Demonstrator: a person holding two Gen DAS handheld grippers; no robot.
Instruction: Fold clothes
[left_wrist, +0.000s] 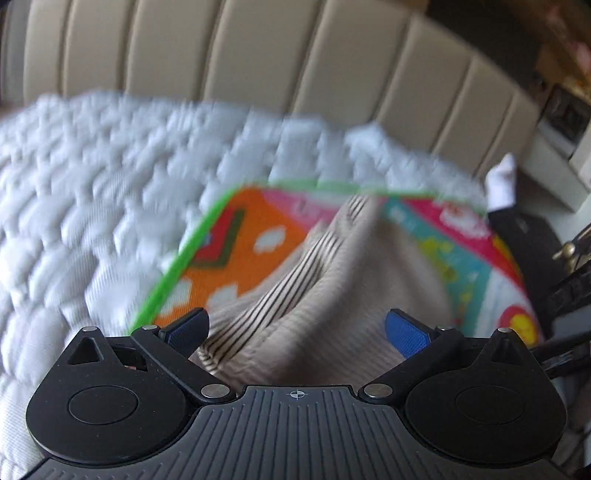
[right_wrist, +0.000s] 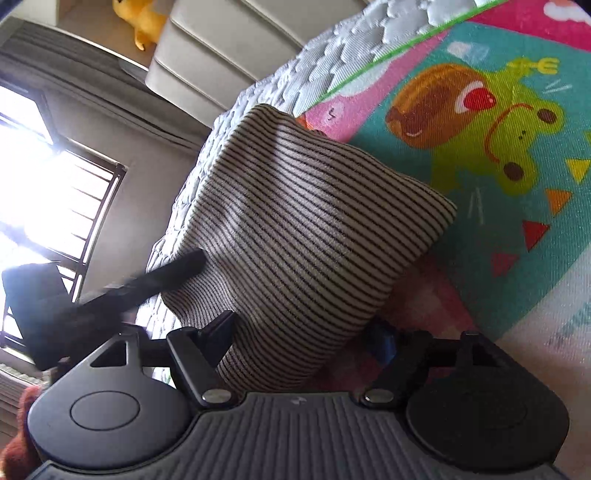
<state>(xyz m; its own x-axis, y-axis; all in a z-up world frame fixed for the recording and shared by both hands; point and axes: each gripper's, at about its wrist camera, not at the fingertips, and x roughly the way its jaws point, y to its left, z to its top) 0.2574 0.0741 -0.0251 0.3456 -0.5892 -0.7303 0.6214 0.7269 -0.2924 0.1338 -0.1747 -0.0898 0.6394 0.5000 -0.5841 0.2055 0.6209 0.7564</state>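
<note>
Striped garment (right_wrist: 306, 236) between spread right claw (right_wrist: 306, 339); left claw (left_wrist: 295, 332) apart; window only in right view

Left tool (left_wrist: 297, 330) gapes above striped garment (left_wrist: 295, 295) (blurred) on mat (left_wrist: 258, 229).

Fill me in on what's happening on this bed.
A person with a gripper in each hand is folding a striped top on a colourful play mat spread over a white quilt. The left gripper is open above the cloth. The right gripper straddles the folded edge; its grip is unclear.
</note>
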